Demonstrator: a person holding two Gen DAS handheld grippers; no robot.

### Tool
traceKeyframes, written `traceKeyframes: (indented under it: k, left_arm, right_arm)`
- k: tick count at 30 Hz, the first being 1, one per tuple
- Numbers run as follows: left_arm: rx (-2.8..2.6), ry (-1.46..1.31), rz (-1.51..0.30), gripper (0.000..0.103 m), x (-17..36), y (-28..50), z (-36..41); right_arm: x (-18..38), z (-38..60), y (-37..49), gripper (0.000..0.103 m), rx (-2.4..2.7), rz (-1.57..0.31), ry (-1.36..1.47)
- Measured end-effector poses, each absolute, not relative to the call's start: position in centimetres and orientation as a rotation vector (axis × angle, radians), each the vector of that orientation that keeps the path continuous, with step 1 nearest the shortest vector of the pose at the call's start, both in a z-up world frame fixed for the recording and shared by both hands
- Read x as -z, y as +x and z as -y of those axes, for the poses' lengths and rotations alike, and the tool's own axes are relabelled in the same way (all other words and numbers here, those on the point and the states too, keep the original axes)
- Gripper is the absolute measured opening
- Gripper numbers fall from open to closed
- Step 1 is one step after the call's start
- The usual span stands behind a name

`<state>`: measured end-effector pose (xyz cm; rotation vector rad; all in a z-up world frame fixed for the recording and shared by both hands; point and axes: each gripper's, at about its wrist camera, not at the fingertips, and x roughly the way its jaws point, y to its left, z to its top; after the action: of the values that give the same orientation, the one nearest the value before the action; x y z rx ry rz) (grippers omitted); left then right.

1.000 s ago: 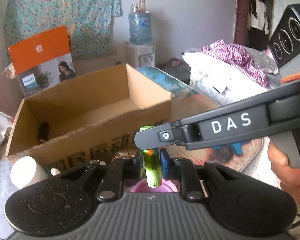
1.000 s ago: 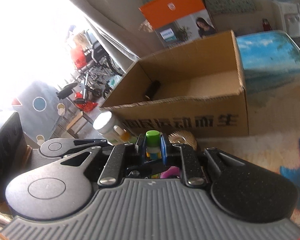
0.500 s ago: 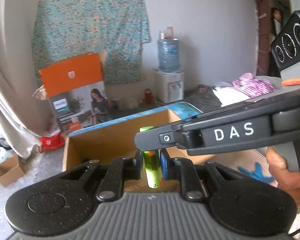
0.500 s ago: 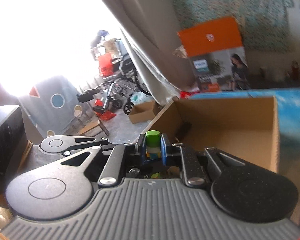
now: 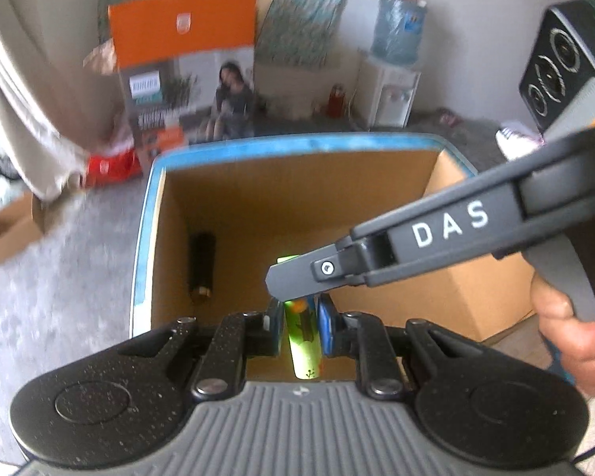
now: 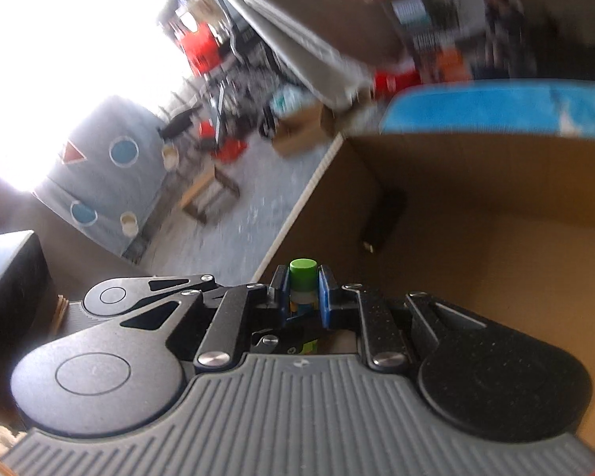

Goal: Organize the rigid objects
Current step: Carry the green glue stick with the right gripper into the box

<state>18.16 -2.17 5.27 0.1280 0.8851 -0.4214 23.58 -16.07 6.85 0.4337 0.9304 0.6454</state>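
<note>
you held both grippers tilted down over the open cardboard box [image 5: 377, 182]. your left gripper [image 5: 300, 319] was clamped on the green bottle [image 5: 303, 341], which stuck up between its blue pads above the box floor. your right gripper [image 6: 303, 291] crossed in front of it from the right, pinched on the same bottle's green cap [image 6: 303, 266], your right hand [image 5: 575, 341] wrapped round its handle. a dark cylinder [image 5: 201, 265] lay inside the box by the left wall.
</note>
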Motion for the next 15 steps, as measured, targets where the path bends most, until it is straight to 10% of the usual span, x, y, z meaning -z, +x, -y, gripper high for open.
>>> traceKeyframes:
  k: [15]
  left_arm:
    - [0.450,0.061,-0.965,0.028,-3.0,19.0,-1.0]
  right_arm:
    - [0.0,12.3,29.8,0.014,-0.680,-1.287,0.461]
